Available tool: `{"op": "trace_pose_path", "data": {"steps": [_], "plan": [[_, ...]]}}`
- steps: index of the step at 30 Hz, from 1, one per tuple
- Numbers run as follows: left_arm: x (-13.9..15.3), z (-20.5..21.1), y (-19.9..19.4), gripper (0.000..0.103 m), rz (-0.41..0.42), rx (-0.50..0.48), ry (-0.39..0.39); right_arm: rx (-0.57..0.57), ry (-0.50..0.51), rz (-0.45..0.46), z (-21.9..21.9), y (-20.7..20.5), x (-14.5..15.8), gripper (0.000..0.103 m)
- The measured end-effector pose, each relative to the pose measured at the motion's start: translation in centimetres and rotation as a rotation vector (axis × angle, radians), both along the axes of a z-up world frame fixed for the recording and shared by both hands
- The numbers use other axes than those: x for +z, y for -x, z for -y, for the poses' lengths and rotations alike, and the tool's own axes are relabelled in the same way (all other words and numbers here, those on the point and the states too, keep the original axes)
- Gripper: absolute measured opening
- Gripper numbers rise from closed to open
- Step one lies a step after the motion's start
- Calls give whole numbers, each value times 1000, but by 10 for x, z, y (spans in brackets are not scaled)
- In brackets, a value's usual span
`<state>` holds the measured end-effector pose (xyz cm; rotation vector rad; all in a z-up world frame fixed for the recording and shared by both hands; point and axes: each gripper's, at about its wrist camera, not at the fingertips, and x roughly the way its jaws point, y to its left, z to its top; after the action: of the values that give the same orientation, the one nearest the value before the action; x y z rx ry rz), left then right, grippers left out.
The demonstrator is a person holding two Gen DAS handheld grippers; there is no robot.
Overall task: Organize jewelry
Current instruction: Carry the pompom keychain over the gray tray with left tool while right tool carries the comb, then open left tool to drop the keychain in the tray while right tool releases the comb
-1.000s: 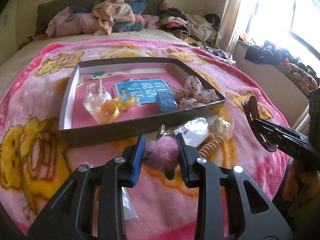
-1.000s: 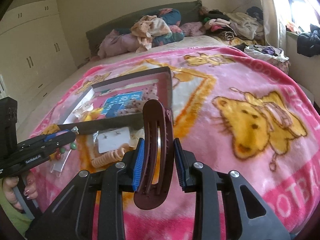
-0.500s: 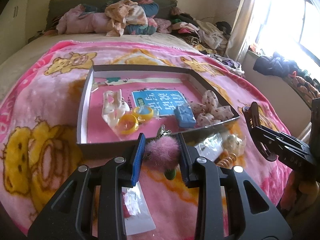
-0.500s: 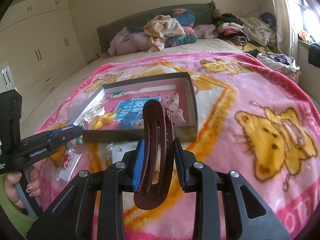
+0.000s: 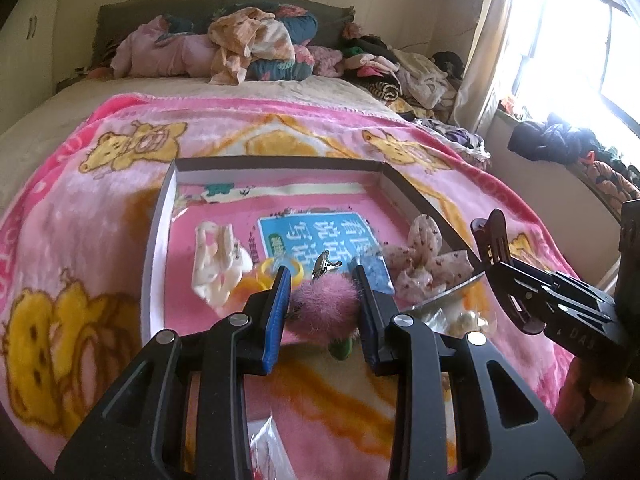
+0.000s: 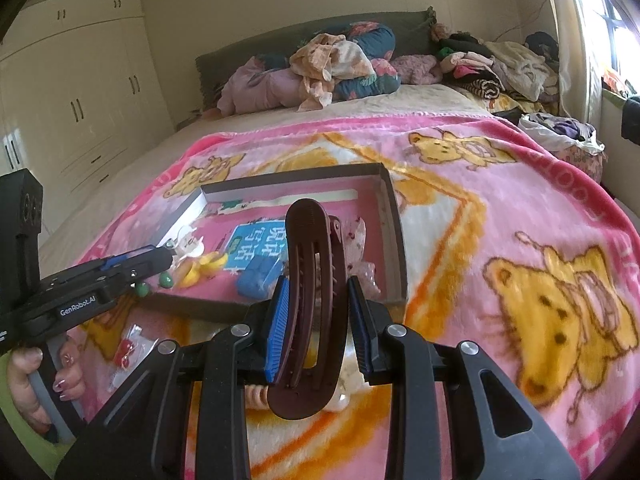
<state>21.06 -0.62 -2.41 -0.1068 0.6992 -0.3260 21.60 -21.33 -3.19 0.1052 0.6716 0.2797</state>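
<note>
My left gripper [image 5: 322,312] is shut on a fluffy pink pom-pom clip [image 5: 324,306] with a metal clasp on top and green beads hanging below. It hovers over the near wall of a shallow grey box [image 5: 158,236] on the pink blanket. My right gripper [image 6: 316,320] is shut on a long dark brown hair claw [image 6: 314,280], held upright just before the box [image 6: 394,236]. The brown claw [image 5: 494,248] also shows at the right of the left wrist view. Inside the box lie a white clip [image 5: 218,258], yellow rings [image 5: 280,274], a blue piece [image 6: 256,278] and a spotted bow [image 5: 430,260].
A pink bear-print blanket [image 6: 520,240] covers the bed. Small plastic packets [image 6: 128,350] and a beige spiral tie [image 6: 256,394] lie in front of the box. Piled clothes [image 5: 260,44] sit at the headboard, a window [image 5: 580,64] at right, wardrobes [image 6: 72,100] at left.
Both grippers moved forward toward the box with their loads; the left one now reaches over the box's near wall, and the box looks larger in both views.
</note>
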Motion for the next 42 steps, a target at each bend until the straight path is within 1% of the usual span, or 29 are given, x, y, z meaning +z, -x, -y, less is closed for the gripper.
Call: {"op": "trace_pose_path", "data": {"steps": [11, 19, 32, 42], "plan": [[-2, 13, -26, 24, 13, -11, -21, -13, 29, 9, 2, -29, 2, 28], [-11, 18, -41, 24, -4, -20, -34, -24, 37, -2, 2, -52, -1, 28], [-34, 25, -51, 24, -62, -41, -45, -7, 55, -66, -8, -93, -17, 28], [-41, 29, -53, 24, -82, -49, -52, 22, 80, -127, -22, -109, -33, 28]]}}
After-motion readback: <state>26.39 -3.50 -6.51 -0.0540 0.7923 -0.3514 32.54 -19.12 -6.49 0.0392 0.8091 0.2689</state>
